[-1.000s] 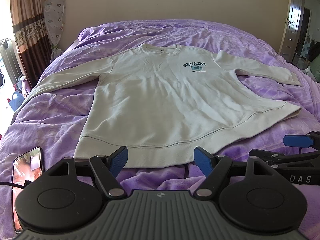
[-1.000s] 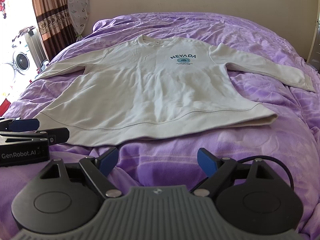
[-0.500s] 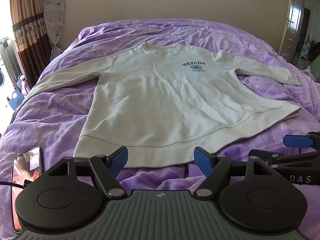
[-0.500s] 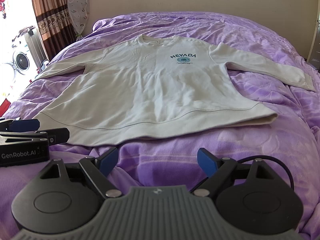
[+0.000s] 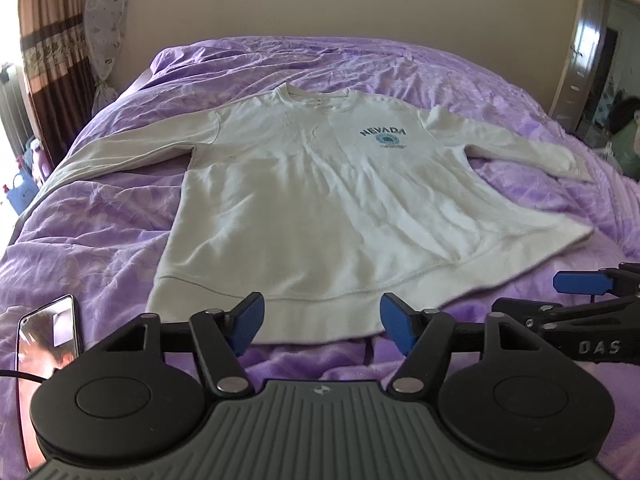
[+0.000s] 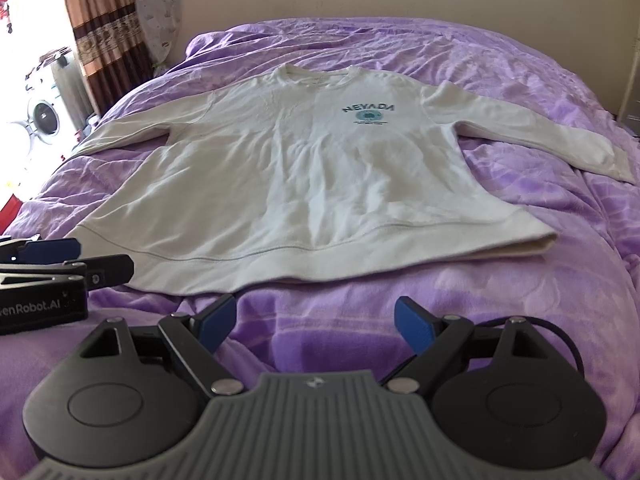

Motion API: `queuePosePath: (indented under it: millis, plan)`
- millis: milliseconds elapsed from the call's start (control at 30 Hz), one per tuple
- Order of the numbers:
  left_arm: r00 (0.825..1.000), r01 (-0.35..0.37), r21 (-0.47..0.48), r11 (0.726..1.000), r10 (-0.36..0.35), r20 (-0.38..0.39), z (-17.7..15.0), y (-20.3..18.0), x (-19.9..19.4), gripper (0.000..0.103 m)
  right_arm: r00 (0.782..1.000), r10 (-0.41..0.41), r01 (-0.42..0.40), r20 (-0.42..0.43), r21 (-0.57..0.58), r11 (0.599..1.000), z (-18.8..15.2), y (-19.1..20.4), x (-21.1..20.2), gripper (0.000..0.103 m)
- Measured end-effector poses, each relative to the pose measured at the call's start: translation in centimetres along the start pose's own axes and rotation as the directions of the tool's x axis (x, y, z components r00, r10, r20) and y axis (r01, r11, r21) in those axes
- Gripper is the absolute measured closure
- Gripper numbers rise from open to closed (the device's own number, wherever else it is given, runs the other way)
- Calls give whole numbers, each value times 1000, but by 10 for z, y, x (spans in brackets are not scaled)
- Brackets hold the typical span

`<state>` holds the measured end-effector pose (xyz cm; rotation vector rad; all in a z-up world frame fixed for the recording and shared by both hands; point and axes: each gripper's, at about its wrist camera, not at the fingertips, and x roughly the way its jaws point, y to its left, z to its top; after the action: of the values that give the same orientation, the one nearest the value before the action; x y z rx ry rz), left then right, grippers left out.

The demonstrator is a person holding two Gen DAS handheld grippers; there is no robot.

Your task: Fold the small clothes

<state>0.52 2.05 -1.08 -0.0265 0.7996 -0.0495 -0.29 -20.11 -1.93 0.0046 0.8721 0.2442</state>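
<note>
Across the whole middle of the bed [image 5: 120, 208] a purple, crumpled cover spreads out, running back to a plain cream wall. On it lies the sweatshirt [image 5: 320, 200], off-white, flat and front up, collar toward the wall, hem toward the cameras, both sleeves stretched out sideways; a dark "NEVADA" print sits on the chest. At the far left a brown patterned curtain [image 6: 100, 28] hangs beside a bright window, with a white washer [image 6: 42, 116] below it. A door frame [image 5: 580, 40] stands at the far right.

A phone [image 5: 48, 336] lies face up on the cover at the near left, just beside the left claw [image 5: 322, 322], with a dark cable running off from it. The left claw sits at the hem, its blue pads apart and closing, with the hem's edge showing between them but not pressed. The right claw [image 6: 316, 320] is released, pads wide apart over bare cover, a little short of the hem. Each claw shows at the edge of the other's view, side by side near the hem.

Bare cover rings the sweatshirt on all sides, widest toward the wall. The left sleeve runs close to the bed's left edge.
</note>
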Motion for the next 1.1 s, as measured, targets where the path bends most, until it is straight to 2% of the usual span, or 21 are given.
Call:
queuePosePath:
  millis: [67, 133, 267, 400, 533, 600, 667, 733, 800, 867, 933, 1067, 1100]
  plan:
    - [1000, 9, -34, 999, -8, 3, 13, 9, -6, 32, 999, 30, -30, 11, -15, 999, 10, -4, -3, 21]
    - [1000, 5, -38, 999, -4, 13, 25, 17, -11, 37, 998, 39, -36, 57, -53, 998, 23, -7, -9, 21]
    - [1000, -25, -46, 999, 26, 17, 58, 47, -23, 46, 981, 21, 16, 192, -187, 982, 54, -9, -25, 21]
    - [998, -40, -159, 986, 46, 31, 97, 104, -36, 52, 963, 24, 54, 270, -279, 959, 90, -13, -30, 21]
    - [994, -50, -312, 949, 78, 76, 125, 172, -42, 54, 950, 54, 41, 308, -294, 955, 128, -25, -25, 21]
    - [993, -58, -398, 916, 95, 73, 132, 210, -37, 58, 948, 65, 31, 313, -295, 955, 142, -30, -14, 23]
    - [991, -86, -467, 880, 122, 48, 136, 247, -26, 61, 947, 65, 26, 315, -276, 961, 156, -36, 2, 33]
    - [988, -126, -502, 856, 156, 19, 135, 275, -16, 61, 953, 37, 37, 302, -237, 971, 168, -43, 22, 43]
    - [982, -155, -559, 815, 188, 1, 129, 305, -4, 61, 962, 35, 25, 270, -217, 976, 178, -49, 45, 54]
    - [983, -150, -637, 756, 182, -16, 122, 339, 10, 61, 972, 12, 34, 233, -194, 980, 184, -53, 69, 67]
    - [985, -131, -732, 669, 171, -20, 109, 374, 26, 61, 982, 6, 27, 189, -169, 985, 187, -58, 94, 88]
    - [986, -103, -856, 506, 167, -20, 82, 436, 57, 52, 991, 21, -3, 135, -126, 992, 187, -62, 132, 89]
    - [986, -109, -873, 475, 165, -33, 76, 447, 66, 52, 991, 20, -4, 129, -126, 992, 188, -61, 139, 89]
